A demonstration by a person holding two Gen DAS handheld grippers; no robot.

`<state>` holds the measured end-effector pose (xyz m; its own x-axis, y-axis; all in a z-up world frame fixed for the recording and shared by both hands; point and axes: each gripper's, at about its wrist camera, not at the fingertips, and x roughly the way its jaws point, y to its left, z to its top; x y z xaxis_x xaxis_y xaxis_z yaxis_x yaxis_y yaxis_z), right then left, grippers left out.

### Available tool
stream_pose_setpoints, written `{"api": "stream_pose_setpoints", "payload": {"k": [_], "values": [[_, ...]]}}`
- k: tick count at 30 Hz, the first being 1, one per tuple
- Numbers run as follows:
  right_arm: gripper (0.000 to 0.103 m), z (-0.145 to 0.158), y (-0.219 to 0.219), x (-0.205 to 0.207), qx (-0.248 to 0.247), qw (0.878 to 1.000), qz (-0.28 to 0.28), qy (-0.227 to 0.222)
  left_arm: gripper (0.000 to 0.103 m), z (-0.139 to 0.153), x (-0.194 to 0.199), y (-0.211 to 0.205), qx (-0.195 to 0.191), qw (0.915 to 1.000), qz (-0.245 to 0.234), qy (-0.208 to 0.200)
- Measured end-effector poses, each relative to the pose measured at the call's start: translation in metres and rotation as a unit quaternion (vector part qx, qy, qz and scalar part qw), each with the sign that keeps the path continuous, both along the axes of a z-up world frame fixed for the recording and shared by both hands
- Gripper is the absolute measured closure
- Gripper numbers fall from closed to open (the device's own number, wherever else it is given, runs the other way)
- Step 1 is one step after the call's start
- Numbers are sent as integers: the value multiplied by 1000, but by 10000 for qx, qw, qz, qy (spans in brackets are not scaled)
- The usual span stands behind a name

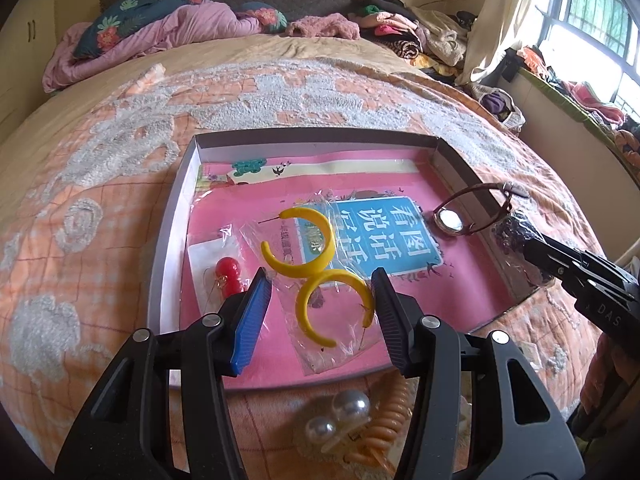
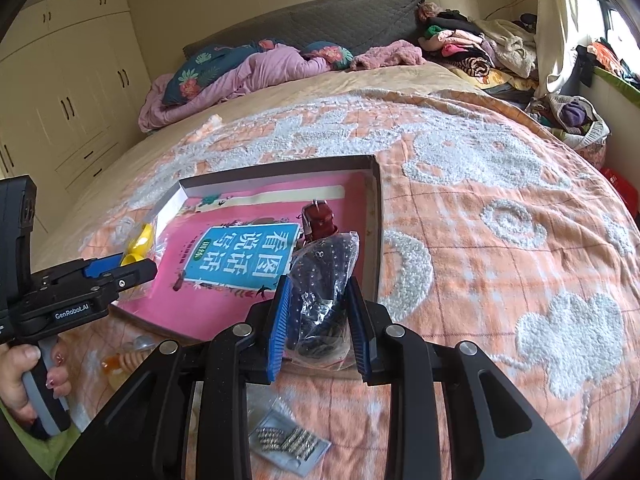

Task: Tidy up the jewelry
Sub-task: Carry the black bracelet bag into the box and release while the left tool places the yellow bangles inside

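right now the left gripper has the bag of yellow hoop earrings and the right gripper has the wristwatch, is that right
Not quite. The left gripper does hold the bag of yellow hoop earrings, but the right gripper is shut on a clear bag of dark beaded jewelry, not the wristwatch. The wristwatch lies in the box, free of both grippers. The right wrist view shows the grip.

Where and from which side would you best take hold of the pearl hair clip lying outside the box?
Likely the pearl clip is best taken across its two round pearls, from above: they stand proud of the blanket, while its flat base lies partly hidden behind the left gripper.
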<state>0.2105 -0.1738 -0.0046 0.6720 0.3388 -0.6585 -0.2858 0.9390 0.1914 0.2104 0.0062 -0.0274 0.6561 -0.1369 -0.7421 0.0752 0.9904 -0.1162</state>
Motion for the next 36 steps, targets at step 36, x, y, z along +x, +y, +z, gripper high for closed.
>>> {"api": "stream_pose_setpoints", "payload": {"k": [36], "values": [[40, 4, -13, 1, 313, 9990, -287, -130, 48, -14, 14, 2, 8, 9998, 99, 160]]}}
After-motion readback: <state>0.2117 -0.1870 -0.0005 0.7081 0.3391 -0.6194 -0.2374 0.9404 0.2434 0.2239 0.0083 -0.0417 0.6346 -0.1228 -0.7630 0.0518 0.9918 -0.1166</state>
